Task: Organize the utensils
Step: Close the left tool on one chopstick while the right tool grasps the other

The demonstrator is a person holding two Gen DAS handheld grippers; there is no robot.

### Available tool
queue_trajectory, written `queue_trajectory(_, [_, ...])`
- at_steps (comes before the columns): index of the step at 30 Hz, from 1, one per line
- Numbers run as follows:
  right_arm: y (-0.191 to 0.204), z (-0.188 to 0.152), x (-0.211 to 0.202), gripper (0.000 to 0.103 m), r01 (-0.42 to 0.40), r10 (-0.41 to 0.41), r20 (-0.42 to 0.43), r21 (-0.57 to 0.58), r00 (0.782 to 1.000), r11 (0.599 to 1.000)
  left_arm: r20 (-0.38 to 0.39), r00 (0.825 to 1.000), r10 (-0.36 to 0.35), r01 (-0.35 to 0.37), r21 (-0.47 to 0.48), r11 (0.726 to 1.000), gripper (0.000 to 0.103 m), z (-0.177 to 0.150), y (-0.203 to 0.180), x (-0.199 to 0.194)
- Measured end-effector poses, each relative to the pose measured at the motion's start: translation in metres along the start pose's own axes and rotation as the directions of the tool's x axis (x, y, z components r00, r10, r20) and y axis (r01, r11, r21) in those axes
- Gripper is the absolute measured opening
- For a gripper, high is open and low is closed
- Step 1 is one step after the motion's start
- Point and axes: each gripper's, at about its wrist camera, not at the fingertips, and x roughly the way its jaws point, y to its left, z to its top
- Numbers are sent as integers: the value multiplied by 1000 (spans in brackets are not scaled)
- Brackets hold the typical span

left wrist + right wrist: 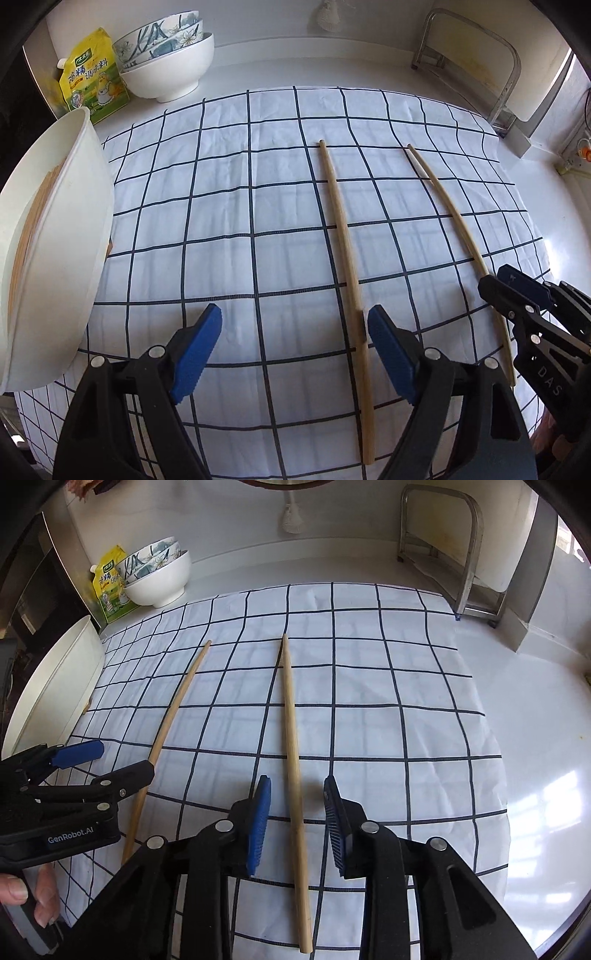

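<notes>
Two wooden chopsticks lie apart on a white checked cloth (229,229). The left chopstick (347,258) lies just left of my left gripper's right pad; it also shows in the right wrist view (173,712). The right chopstick (293,746) lies on the cloth between the open fingers of my right gripper (297,819), untouched; it also shows in the left wrist view (454,214). My left gripper (295,332) is open and empty above the cloth. A white holder (48,236) at the left edge contains several chopsticks.
A stack of bowls (170,62) and a yellow seasoning pouch (92,77) stand at the back left. A metal rack (450,554) stands at the back right. White counter (535,738) lies right of the cloth.
</notes>
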Motion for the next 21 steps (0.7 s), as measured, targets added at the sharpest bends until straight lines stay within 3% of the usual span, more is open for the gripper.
queue_trajectory(7, [9, -2, 5, 29, 38, -37, 14, -63, 999, 997, 24, 999, 22, -22, -1, 1000, 78, 1, -6, 3])
queue_trajectory(9, [10, 0, 6, 29, 32, -32, 12, -60, 999, 998, 34, 999, 16, -16, 4, 1000, 71, 1, -8, 1])
queue_trajectory(14, [10, 3, 7, 27, 24, -23, 9, -52, 1000, 998, 42, 999, -15, 13, 41, 999, 30, 2, -23, -4])
queue_trajectory(17, [8, 4, 7, 10, 16, -16, 5, -39, 1000, 999, 33, 999, -37, 35, 64, 997, 8, 2, -29, -5])
queue_trajectory(21, [3, 6, 7, 6, -23, 23, -8, 1, 1000, 1000, 9, 997, -74, 73, 63, 995, 7, 3, -26, -4])
